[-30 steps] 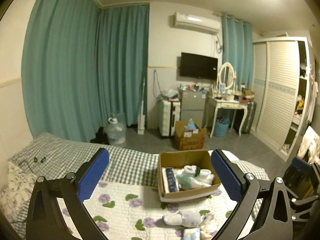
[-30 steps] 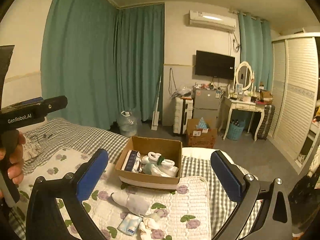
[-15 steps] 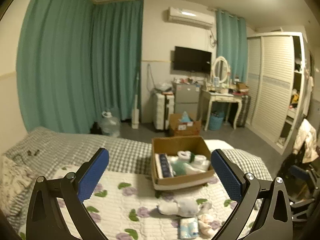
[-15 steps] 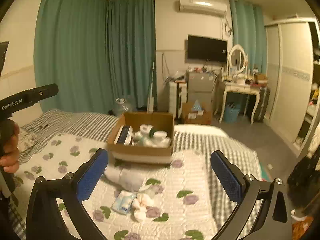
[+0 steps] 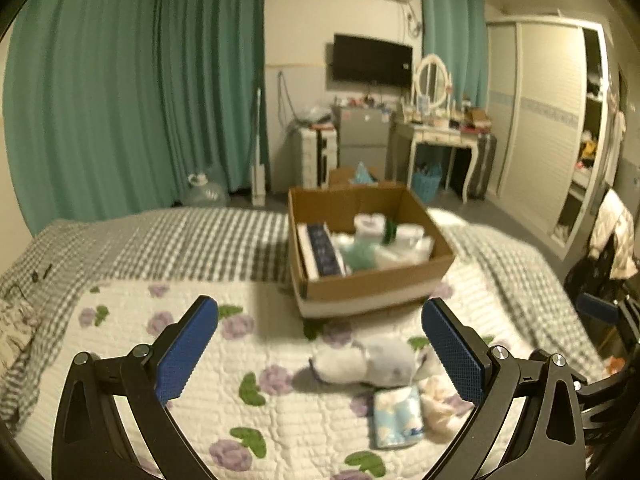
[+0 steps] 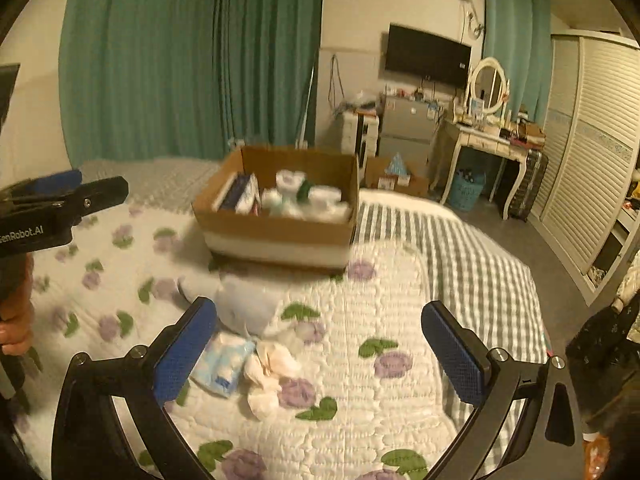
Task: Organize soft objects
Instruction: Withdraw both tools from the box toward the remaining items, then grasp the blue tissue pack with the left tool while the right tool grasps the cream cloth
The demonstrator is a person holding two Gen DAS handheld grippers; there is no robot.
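A brown cardboard box point(image 5: 372, 288) point(image 6: 276, 234) stands on the bed and holds several rolled white and green soft items. In front of it on the flowered quilt lie a white-grey plush bundle point(image 5: 366, 364) point(image 6: 248, 306), a light blue packet point(image 5: 397, 416) point(image 6: 224, 364) and a cream cloth point(image 5: 438, 404) point(image 6: 268, 380). My left gripper point(image 5: 320, 354) is open and empty above the quilt, left of the items. My right gripper point(image 6: 320, 354) is open and empty, with the items by its left finger.
The bed has a flowered quilt point(image 5: 200, 380) and a checked sheet point(image 6: 460, 256). My left gripper's body and a hand show at the left of the right wrist view point(image 6: 48, 208). Beyond the bed are teal curtains, a dressing table point(image 5: 444, 136) and a wardrobe point(image 5: 548, 120).
Both grippers have moved down and closer to the bed. The box and the loose items now look larger and nearer. Both stay open.
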